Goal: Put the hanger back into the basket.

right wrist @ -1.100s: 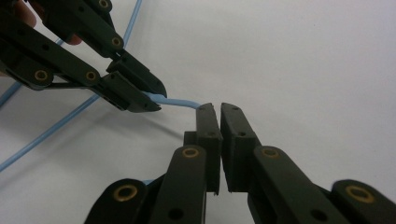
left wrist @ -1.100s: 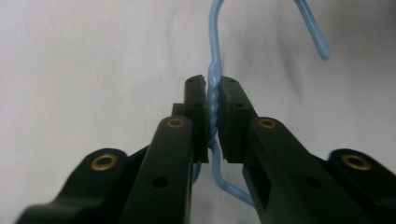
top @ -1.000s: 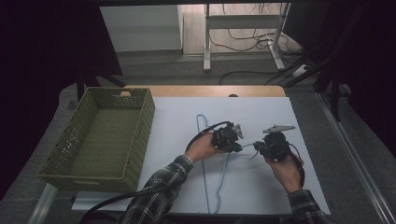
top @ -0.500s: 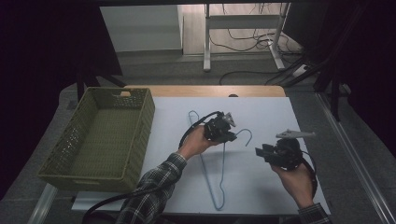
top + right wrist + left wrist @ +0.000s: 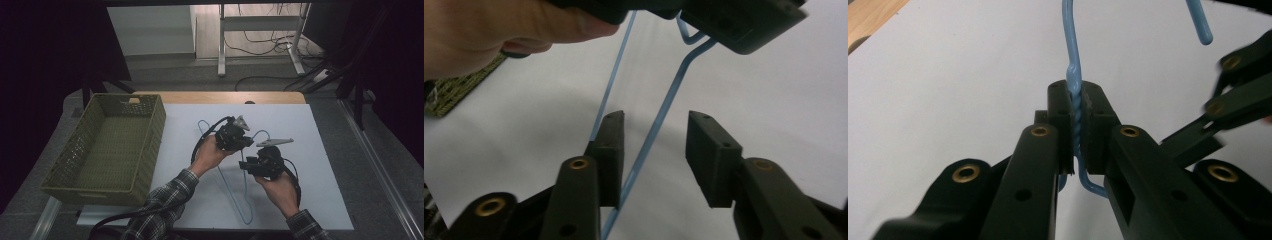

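The left gripper (image 5: pixel 1077 125) is clamped on the twisted neck of a blue wire hanger (image 5: pixel 235 185), just below its hook, and holds that end lifted off the white tabletop (image 5: pixel 320 130). The hanger's far corner appears to rest near the tabletop's front edge. The right gripper (image 5: pixel 654 150) sits just beside the left one, toward the front of the tabletop. Its jaws have just been opening and now stand partly apart, with one slanting arm of the hanger running between its pads, untouched. A green woven basket (image 5: pixel 107 145) stands well to the left of the hanger.

The step in hand looks like taking a second hold on the hanger. To do it well, the right gripper should centre the thin wire between its pads before closing, since it lies nearer one pad and could slip out sideways. The left gripper's hold on the neck should stay firm and steady so the frame does not swing.
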`<state>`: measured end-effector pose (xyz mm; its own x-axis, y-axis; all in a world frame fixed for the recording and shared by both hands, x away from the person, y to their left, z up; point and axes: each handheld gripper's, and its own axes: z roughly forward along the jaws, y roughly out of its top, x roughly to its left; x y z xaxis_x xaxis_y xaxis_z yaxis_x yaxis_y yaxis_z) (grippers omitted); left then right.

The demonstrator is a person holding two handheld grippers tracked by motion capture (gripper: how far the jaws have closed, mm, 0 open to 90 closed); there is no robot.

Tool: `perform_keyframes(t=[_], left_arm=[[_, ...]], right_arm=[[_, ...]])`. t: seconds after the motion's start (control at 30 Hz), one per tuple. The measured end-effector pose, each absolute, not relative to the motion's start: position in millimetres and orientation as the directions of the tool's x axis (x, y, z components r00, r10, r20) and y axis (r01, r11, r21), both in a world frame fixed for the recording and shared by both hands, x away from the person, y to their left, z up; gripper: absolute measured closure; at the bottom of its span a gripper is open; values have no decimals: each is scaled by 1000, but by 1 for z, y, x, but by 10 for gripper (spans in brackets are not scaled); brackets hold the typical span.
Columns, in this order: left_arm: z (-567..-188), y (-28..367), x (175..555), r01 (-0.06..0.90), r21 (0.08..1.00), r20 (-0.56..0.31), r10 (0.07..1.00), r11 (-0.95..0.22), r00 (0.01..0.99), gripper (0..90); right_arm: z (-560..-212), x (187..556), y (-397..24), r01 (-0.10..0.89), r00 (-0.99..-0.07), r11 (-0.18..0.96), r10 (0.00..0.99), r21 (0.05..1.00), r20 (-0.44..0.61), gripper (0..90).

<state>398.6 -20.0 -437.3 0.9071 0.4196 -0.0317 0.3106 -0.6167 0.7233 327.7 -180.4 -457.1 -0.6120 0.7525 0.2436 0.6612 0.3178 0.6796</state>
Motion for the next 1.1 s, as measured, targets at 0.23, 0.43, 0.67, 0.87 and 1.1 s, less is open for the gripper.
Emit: perform_keyframes(t=[0.23, 0.43, 0.67, 0.87, 1.1], left_arm=[[-433, -20, 393, 318, 747, -61, 416, -583, 907, 852], [-414, 3, 390, 304, 754, -51, 410, -582, 911, 611], [-400, 40, 376, 347, 724, -122, 385, -596, 915, 312], [-403, 65, 357, 355, 685, -113, 389, -637, 914, 215], [-407, 77, 345, 280, 628, -65, 310, -726, 948, 400]], right_arm=[[-459, 329, -183, 675, -599, 322, 764, 665, 239, 829], [-449, 333, -204, 704, -599, 281, 729, 652, 332, 873], [-437, 332, -210, 657, -665, 356, 690, 665, 287, 873], [-427, 327, -213, 601, -743, 442, 616, 666, 261, 873], [-427, 315, -200, 547, -813, 533, 522, 645, 258, 873]])
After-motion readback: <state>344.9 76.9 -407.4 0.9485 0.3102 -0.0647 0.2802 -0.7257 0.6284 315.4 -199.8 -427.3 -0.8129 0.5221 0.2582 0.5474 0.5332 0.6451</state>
